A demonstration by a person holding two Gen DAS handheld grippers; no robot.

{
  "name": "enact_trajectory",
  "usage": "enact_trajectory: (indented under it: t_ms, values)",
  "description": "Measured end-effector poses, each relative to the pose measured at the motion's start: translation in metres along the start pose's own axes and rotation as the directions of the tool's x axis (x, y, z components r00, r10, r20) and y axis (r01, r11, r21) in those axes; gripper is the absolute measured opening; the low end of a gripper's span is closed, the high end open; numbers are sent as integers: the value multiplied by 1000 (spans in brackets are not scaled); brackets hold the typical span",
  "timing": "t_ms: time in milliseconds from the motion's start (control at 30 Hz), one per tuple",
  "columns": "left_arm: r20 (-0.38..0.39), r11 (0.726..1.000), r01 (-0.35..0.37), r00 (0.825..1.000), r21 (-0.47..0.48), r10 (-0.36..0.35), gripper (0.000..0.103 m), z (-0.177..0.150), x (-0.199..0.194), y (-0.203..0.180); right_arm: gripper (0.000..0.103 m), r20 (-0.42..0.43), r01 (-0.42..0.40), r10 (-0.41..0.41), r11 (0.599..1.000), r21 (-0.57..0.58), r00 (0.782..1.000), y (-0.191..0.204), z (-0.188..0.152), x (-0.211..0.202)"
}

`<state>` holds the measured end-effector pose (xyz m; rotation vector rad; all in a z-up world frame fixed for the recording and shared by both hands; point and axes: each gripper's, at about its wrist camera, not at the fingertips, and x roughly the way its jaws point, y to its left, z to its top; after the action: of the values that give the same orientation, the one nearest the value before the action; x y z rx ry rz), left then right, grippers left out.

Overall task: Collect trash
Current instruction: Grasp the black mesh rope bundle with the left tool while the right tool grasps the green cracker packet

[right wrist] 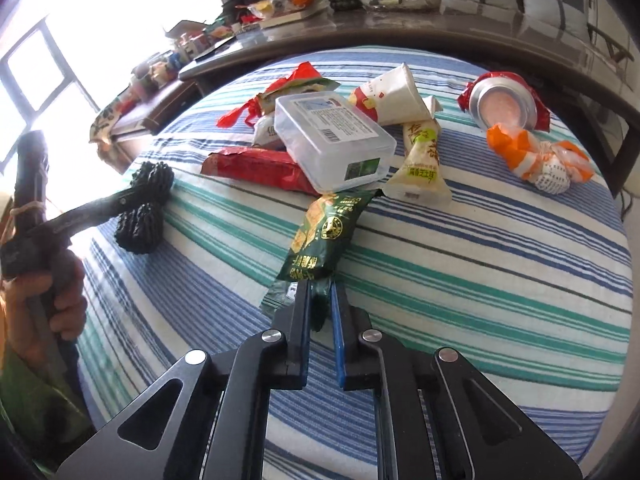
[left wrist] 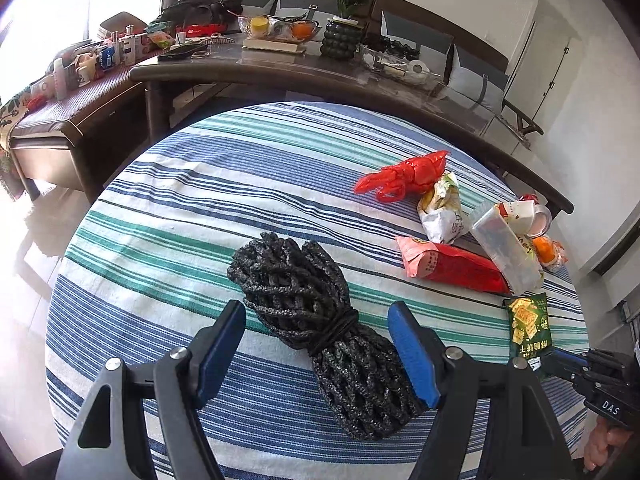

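While right gripper (right wrist: 320, 300) pinches green packet (right wrist: 320, 236) edge to lift | left gripper (left wrist: 316, 344) fingers wide, straddling net (left wrist: 316, 320) — ungrasped | trash pile (right wrist: 332, 140) waits on worktop (right wrist: 480, 260)

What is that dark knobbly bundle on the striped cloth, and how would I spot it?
On the striped tablecloth, look away from the pile of bright wrappers to the side where the left hand-held gripper is open around it. The black foam net roll lies there alone, cinched at its middle by a band. It is the only black, mesh-textured item.
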<state>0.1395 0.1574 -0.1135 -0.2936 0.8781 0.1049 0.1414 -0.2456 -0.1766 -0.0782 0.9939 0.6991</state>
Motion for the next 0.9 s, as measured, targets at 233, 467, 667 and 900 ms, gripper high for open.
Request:
enact_trajectory:
  t_ms: [233, 467, 667, 900]
  values:
    - [-12, 985, 67, 998, 158, -66, 46, -8, -1, -22, 9, -20, 32, -31, 999, 22, 999, -19, -18, -21]
    - [-158, 863, 292, 956, 412, -248, 49, -36, -22, -71, 52, 9, 190, -190, 982, 14, 982, -32, -13, -26]
    - [-172, 864, 220, 972, 454, -157, 57, -49, -12, -86, 71, 28, 132, -131, 991, -27, 991, -3, -4, -6]
    - [-146, 895, 145, 985, 422, -91, 68, -47, -11, -72, 65, 5, 198, -200, 969, -151, 980, 21, -1, 27]
